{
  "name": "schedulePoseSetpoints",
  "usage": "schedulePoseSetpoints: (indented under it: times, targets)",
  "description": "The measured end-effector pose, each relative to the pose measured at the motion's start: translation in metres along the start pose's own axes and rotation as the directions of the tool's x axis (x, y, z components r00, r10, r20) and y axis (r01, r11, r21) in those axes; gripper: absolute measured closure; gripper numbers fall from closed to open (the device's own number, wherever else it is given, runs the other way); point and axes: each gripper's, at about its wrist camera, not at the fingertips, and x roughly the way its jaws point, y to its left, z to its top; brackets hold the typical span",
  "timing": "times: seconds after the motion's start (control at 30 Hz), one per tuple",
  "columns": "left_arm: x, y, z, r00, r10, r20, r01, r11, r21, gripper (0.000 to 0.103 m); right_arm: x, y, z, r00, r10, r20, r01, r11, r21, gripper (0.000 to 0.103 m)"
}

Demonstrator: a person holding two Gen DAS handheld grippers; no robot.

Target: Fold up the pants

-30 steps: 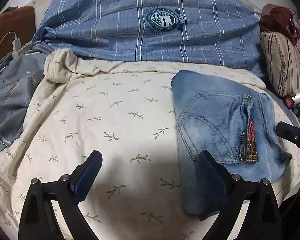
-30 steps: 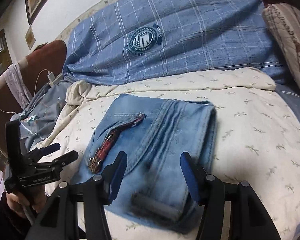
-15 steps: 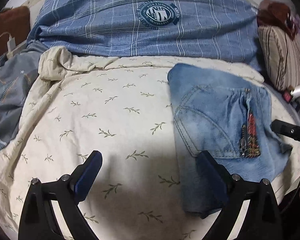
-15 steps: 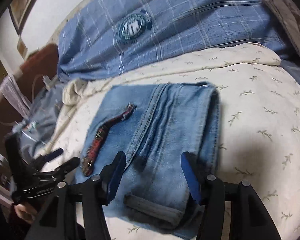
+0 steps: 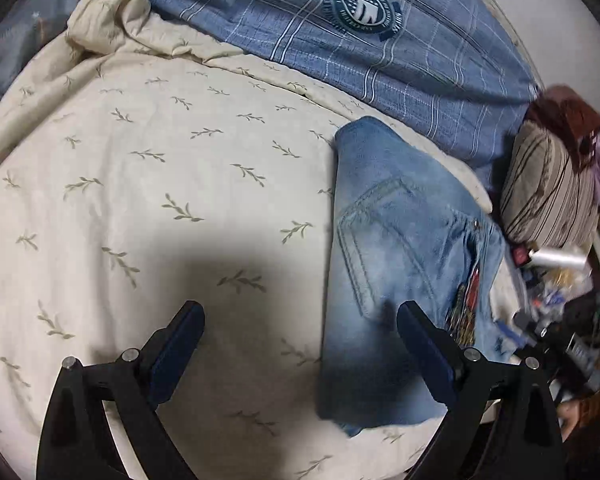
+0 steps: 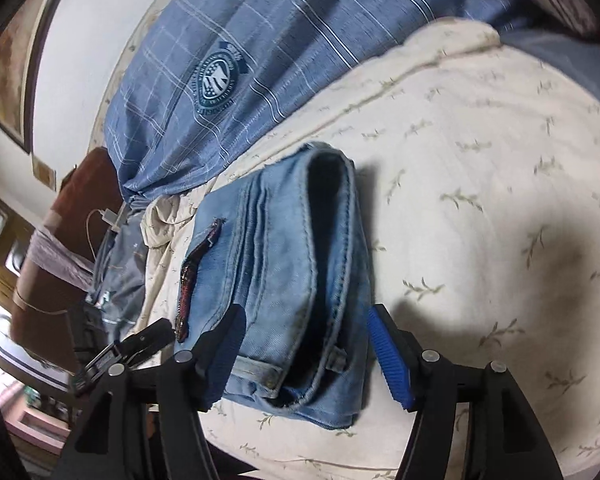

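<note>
Jeans, folded into a thick denim bundle, lay on the cream leaf-print bedspread toward the right side of the bed in the left wrist view. A wide bare stretch of bedspread spread out to their left, free for moving. The left gripper stood with its jaws spread wide and nothing between the pads; its right finger hung over the near left part of the jeans, its left finger over bare bedspread. Beyond the jeans, a blue plaid quilt with a round crest ran along the far edge. A striped pillow crowded the right side, with small clutter below it off the bed's edge, close to the jeans.

From the right wrist view, the jeans lay lengthwise ahead, their folded layers gaping at the near end just above the bed's near edge. The right gripper straddled that near end, one finger on each side, its jaws opening and the pads not pressing on the denim. A beaded red trim ran along the jeans' left part. Open bedspread lay to the right. On the left, the left gripper showed just beside the jeans' corner, and a brown chair stood past the bed's edge.
</note>
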Motion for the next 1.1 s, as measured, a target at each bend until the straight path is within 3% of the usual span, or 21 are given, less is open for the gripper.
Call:
schedulePoseSetpoints:
  times: [0.3,0.53,0.6,0.8,1.1]
  targets:
    - [0.015,-0.008,0.020,0.993,-0.111,-0.032,0.110,0.993,-0.039,0.006,0.012,-0.012,0.004,0.998,0.023,-0.062,-0.017,0.995,0.098,0.036]
    - [0.029,-0.013,0.039,0.994,-0.085,-0.063,0.087,0.995,0.041,0.007,0.022,-0.025,0.010,0.993,0.097,-0.073,-0.081,0.979,0.189,0.035]
    - [0.030,-0.015,0.040,0.995,-0.077,-0.064,0.082,0.994,0.072,0.011,0.023,-0.027,0.011,0.991,0.114,-0.069,-0.098,0.974,0.203,0.035]
    - [0.035,-0.022,0.047,0.985,-0.147,-0.096,0.157,0.982,0.106,0.031,0.037,-0.017,0.019,0.989,0.121,-0.085,-0.106,0.982,0.156,0.034]
    - [0.050,-0.027,0.060,0.975,-0.193,-0.112,0.204,0.974,0.099,0.028,0.051,-0.011,0.024,0.990,0.111,-0.089,-0.101,0.989,0.110,0.034]
